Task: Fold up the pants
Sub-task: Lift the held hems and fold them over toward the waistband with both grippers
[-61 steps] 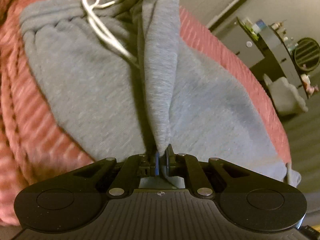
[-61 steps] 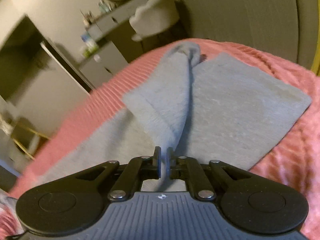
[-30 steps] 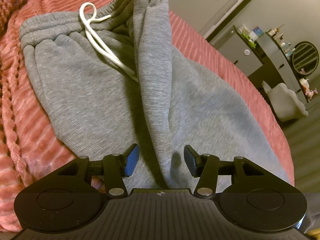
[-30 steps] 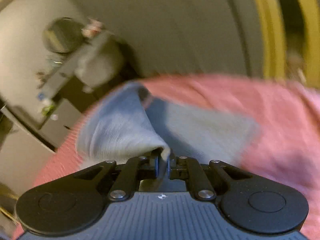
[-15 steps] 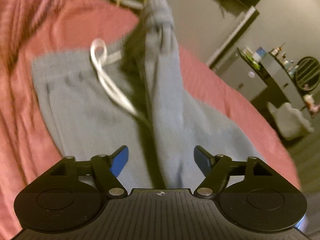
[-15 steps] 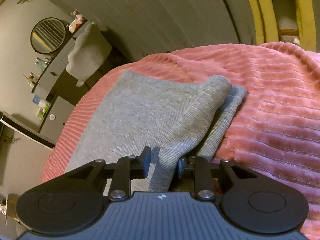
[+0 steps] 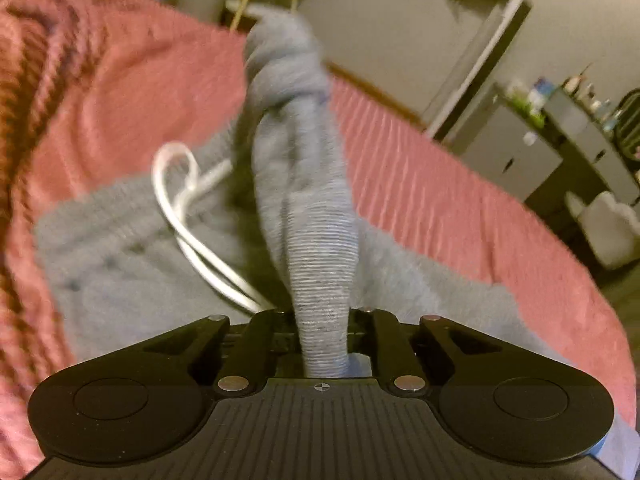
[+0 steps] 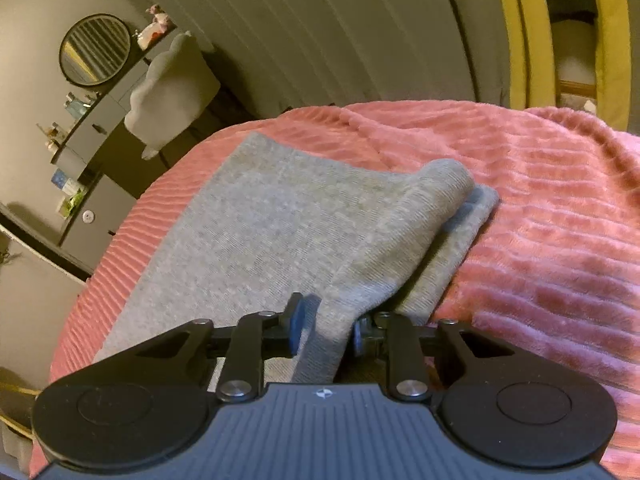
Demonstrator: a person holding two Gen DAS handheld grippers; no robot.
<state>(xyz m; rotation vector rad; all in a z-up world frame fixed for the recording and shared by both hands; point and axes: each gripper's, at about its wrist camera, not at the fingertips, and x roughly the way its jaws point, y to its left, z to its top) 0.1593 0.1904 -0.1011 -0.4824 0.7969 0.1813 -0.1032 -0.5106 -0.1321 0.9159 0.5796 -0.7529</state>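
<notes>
Grey sweatpants (image 7: 120, 272) lie on a pink ribbed blanket (image 7: 120, 92), waistband and white drawstring (image 7: 180, 216) at the left. In the left wrist view a tall ridge of the pants' fabric (image 7: 304, 208) rises from the cloth. My left gripper (image 7: 320, 316) is shut on the base of that ridge and holds it lifted. In the right wrist view the pants' leg (image 8: 272, 232) lies flat, with one edge doubled over into a fold (image 8: 440, 184). My right gripper (image 8: 326, 332) is closing on the near end of that fold, and the cloth fills the gap between its pads.
The blanket (image 8: 540, 220) runs on to the right of the pants. Beyond the bed's edge stand a grey dresser (image 7: 516, 148), a pale chair (image 8: 172, 92), a round mirror (image 8: 95, 50) and a yellow frame (image 8: 528, 32).
The left jaws, spread wide around the fabric ridge half a second ago, have closed on it and lifted. The right jaws have narrowed onto the fold; that hand has stayed in place.
</notes>
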